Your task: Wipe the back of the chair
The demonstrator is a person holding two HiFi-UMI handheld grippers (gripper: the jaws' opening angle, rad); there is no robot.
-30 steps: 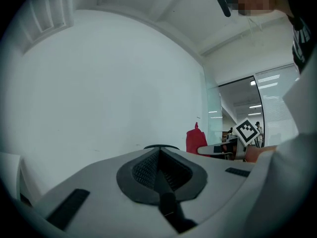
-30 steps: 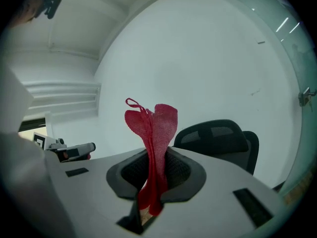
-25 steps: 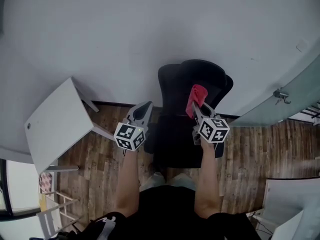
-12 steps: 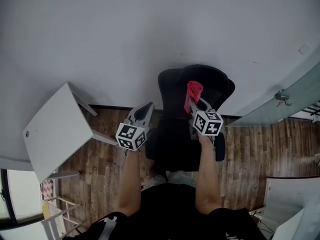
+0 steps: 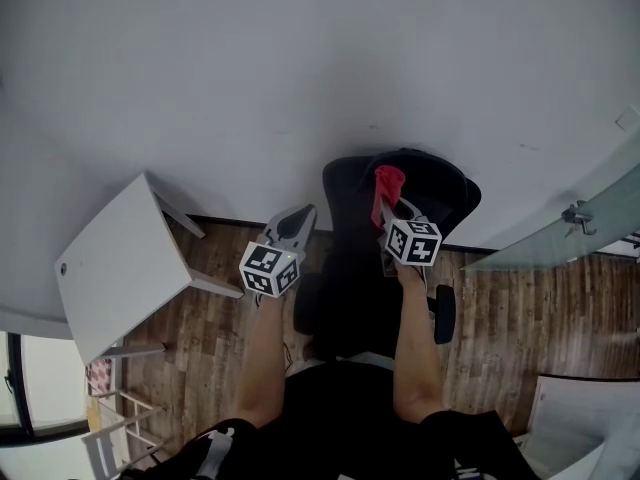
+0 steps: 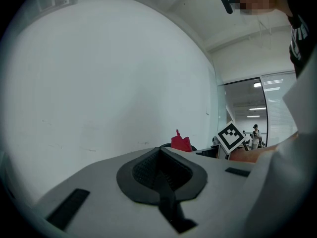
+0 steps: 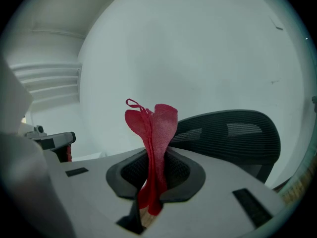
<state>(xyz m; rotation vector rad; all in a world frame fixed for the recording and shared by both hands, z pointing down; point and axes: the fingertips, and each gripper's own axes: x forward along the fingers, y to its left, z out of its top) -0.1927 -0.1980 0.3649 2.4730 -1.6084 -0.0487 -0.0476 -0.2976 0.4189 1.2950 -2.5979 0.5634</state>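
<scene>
Cloth (image 7: 154,125), red, clamped in right claw (image 5: 391,208) near chair back (image 7: 233,135), left claw (image 6: 161,175) closed

Brown wood-plank floor (image 5: 200,328) runs up to a pale wall (image 5: 300,68). A black office chair (image 5: 350,208) stands on it close to that wall. A white table (image 5: 120,263) on thin legs stands apart from the chair, on the person's left.

the left gripper (image 5: 303,214) and right gripper (image 5: 388,206) have pale grey shells that taper forward, black ribbed pads (image 6: 146,170) and black rectangular slots. each bears a cube (image 5: 270,269) of black-and-white square markers. the person wears a black top (image 5: 340,408) with white print.
</scene>
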